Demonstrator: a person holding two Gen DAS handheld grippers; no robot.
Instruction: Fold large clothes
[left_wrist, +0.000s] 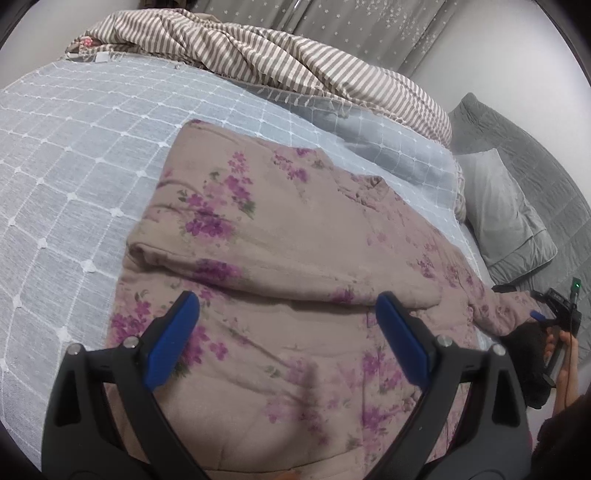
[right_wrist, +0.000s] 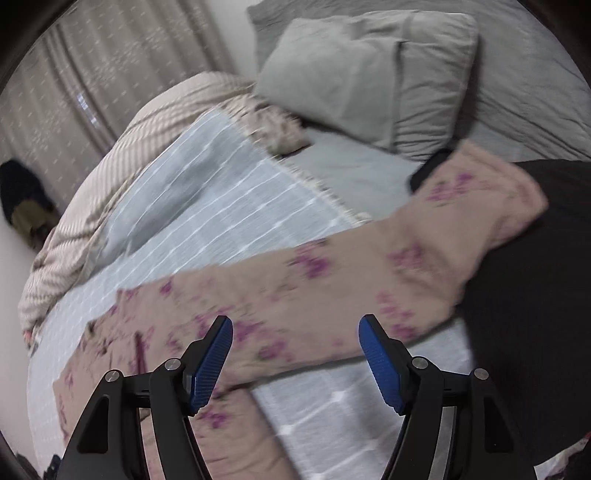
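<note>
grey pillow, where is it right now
The grey pillow lies at the right of the left wrist view, off the edge of the blue checked cover, just beyond the floral garment; in the right wrist view it sits top centre.

On the one checked bedspread (left_wrist: 66, 155) lie one floral garment (left_wrist: 280, 229), one striped blanket (left_wrist: 280, 62) at its far edge and one grey pillow (left_wrist: 506, 210) beside it, with two grippers above.
</note>
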